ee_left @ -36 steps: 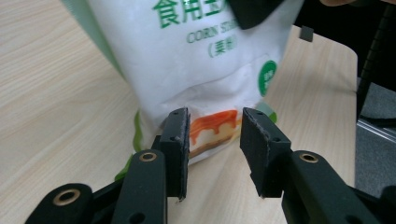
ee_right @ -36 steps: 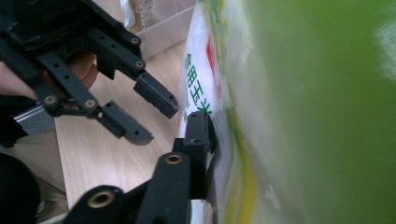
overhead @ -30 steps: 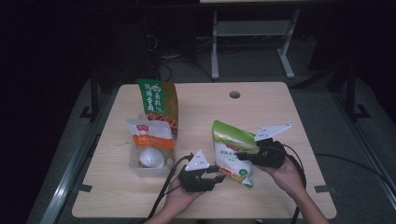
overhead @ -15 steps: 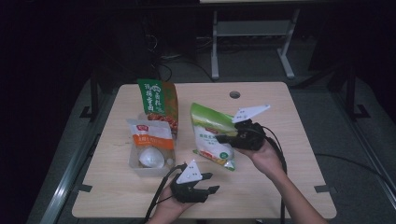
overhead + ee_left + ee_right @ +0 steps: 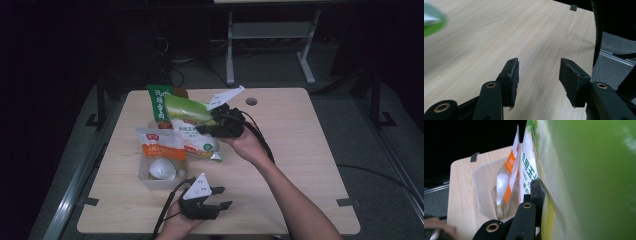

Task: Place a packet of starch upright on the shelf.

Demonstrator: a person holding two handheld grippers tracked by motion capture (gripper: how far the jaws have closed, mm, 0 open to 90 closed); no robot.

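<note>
- We're working over a light wooden tabletop point(image 5: 300, 150), and most of the stuff is crowding toward its left edge, so that's where things could get messy.
- We're carrying the green and white pouch point(image 5: 192, 125) in the air, above the tabletop's left half and partly over the clear container point(image 5: 145, 175). The right gripper point(image 5: 207, 131) is clamped on the pouch's edge, and in the right gripper view the jaws are pinching only thin film.
- That's the worry: the grip is sitting at the rim while the rest of the bag is hanging free, so we're guessing it could slip out or swing.
- A swing could knock the tall green bag point(image 5: 159, 102) standing near the far edge, just behind the pouch.
- The orange and white bag point(image 5: 159, 145) is already sitting in the container, so a sloppy drop could land the pouch on top of it or half over the rim.
- The left gripper point(image 5: 220, 197) is hovering near the tabletop's near edge, jaws spread and gripping nothing; they've just been opening, with nothing between them.
</note>
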